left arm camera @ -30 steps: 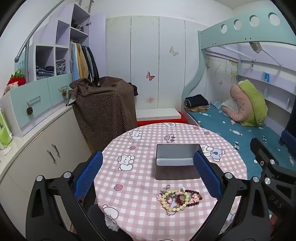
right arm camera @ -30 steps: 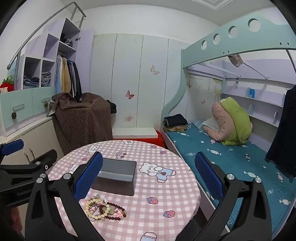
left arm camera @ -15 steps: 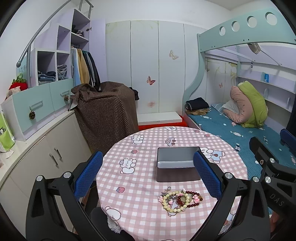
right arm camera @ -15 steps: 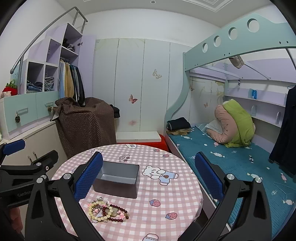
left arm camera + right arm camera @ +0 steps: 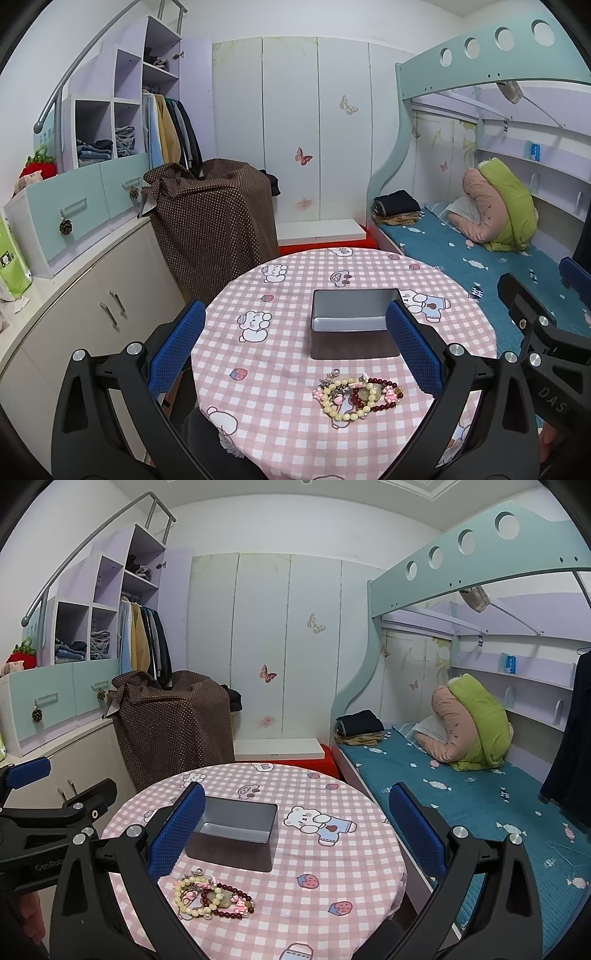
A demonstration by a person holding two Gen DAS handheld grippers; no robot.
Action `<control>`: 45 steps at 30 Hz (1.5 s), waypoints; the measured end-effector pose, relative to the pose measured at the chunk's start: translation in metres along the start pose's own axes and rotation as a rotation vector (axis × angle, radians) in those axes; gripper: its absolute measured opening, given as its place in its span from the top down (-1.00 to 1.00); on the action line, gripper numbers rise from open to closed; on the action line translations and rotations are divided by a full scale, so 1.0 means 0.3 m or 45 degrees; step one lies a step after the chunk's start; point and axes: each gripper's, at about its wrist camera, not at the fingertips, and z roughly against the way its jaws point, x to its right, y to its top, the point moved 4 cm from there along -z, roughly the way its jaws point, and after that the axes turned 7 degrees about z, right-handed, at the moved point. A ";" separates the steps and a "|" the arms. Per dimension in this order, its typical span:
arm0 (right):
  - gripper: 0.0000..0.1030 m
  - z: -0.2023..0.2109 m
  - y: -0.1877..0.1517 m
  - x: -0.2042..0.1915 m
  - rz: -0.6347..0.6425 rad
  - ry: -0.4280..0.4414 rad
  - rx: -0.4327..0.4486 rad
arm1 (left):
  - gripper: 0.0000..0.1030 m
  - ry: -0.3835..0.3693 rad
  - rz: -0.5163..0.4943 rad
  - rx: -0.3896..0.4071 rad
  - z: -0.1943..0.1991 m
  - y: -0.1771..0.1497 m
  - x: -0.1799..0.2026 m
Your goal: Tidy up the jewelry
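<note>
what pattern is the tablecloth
Pink and white check with cartoon bears and strawberries on the tablecloth, clearest in the right wrist view.

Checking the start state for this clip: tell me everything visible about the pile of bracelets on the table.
The pile of bracelets is a small tangled heap on the pink checked tablecloth, just in front of the open grey box, apart from it. It includes a strand of pale cream round beads, a strand of dark red glossy beads, small pink charms, a greenish piece in the middle and a bit of silvery metal. The strands overlap, lying flat. Neither hand-held gripper touches it.
</note>
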 end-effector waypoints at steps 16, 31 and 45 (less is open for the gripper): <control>-0.86 -0.061 0.009 0.057 0.028 0.078 -0.033 | -0.90 0.042 0.025 -0.049 -0.072 -0.013 0.062; -0.86 -0.067 0.010 0.074 0.052 0.126 -0.044 | -0.90 0.061 0.051 -0.069 -0.057 -0.037 0.088; -0.86 -0.075 -0.006 0.070 0.056 0.135 -0.056 | -0.90 0.048 0.028 -0.093 -0.069 -0.036 0.099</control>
